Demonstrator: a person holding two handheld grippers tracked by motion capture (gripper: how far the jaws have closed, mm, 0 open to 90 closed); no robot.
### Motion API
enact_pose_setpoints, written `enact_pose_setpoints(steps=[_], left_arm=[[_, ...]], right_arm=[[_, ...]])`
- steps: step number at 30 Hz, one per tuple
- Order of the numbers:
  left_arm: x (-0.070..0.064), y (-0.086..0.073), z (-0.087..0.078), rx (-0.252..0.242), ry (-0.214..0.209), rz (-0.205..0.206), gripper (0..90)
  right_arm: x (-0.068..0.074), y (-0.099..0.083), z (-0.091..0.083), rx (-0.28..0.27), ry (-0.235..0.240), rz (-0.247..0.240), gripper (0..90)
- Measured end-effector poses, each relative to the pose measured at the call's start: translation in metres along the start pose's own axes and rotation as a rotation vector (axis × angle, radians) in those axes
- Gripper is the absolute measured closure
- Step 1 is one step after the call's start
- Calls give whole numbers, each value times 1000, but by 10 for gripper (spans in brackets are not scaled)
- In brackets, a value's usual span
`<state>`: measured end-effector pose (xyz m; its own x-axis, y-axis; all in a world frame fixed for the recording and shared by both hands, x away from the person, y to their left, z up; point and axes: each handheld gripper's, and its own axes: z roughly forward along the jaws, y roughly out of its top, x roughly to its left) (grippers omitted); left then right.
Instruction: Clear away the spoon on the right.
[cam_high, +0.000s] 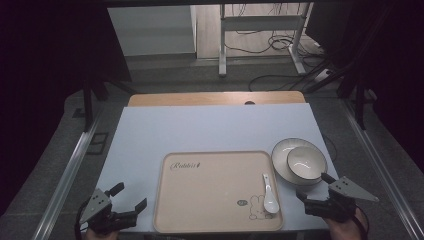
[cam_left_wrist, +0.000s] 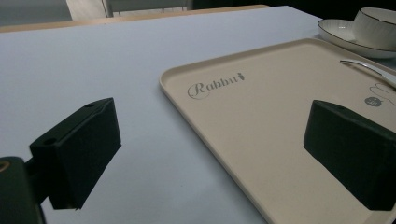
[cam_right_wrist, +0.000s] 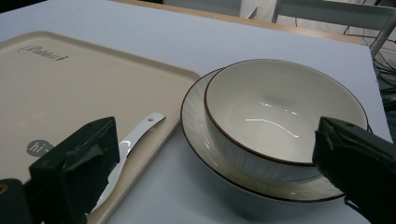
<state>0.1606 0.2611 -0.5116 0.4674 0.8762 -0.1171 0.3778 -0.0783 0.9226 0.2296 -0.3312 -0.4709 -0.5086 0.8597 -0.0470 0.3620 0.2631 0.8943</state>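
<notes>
Bowl (cam_right_wrist: 280, 116) sits in a plate (cam_right_wrist: 205, 140) just right of the tray (cam_high: 210, 200); we hold our right gripper (cam_high: 312, 187), jaws wide, just near of it, touching nothing. A spoon (cam_high: 269, 195) lies at the tray's right edge. Our left gripper (cam_high: 131, 196) gapes wide, empty, at the tray's near left corner.

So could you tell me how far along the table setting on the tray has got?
Done: the spoon lies on the tray. In hand: nothing; the open right gripper faces the bowl on its plate beside the tray. Probably left: moving both onto it. The left gripper waits open.
</notes>
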Motion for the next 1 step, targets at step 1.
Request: enact_pose_setpoints(steps=[1], left_arm=[[0, 0, 0, 1, 0, 1, 39]], right_arm=[[0, 0, 0, -1, -1, 0, 5]])
